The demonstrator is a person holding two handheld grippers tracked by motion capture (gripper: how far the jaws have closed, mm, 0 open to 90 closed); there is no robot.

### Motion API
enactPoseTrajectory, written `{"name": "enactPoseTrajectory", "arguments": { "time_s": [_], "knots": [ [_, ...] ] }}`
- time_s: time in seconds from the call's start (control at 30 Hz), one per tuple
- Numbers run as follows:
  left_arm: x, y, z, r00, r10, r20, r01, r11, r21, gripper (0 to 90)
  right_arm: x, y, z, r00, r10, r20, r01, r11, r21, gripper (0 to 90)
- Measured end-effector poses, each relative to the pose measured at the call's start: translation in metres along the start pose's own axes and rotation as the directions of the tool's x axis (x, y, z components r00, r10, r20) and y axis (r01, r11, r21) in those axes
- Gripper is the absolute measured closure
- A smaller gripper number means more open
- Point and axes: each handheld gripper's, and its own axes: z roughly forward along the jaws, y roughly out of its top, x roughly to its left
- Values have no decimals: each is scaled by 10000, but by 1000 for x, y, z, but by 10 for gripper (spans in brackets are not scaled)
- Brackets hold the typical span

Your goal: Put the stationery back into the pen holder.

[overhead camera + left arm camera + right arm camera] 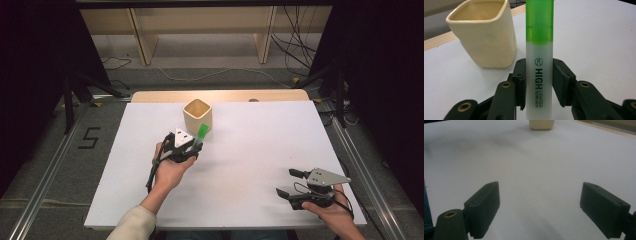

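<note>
A highlighter [539, 62] with a frosted white body and a green cap stands between the jaws of my left gripper [539, 82], which is shut on it. From above, that left gripper [192, 145] sits just in front of a cream square cup [198, 115], the highlighter's green cap [202, 132] pointing toward the cup. The cup [485, 35] is open at the top and looks empty in the left gripper view. My right gripper [288, 182] rests near the table's front right corner, its jaws wide apart with nothing between them [540, 207].
The white table top [250, 150] has a wooden strip along its far edge. Metal rails run down both sides of the table, and cables lie on the floor behind it. The cup's base [541, 124] shows far off in the right gripper view.
</note>
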Motion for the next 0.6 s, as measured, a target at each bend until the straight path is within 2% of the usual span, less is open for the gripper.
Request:
{"name": "enactPoseTrajectory", "arguments": {
  "time_s": [0.2,0.33,0.6],
  "knots": [
    [3,2,0,9998,-20,-173,13,9992,-406,660,0,0,1,10000,-70,0,70,10000,-36,172],
    [5,4,0,9997,59,-241,-73,9985,-547,660,0,0,0,10000,-18,13,18,10000,1,172],
    [7,9,1,9994,-42,-350,12,9963,-863,660,0,0,0,10000,0,8,0,10000,5,172]
  ]
}}
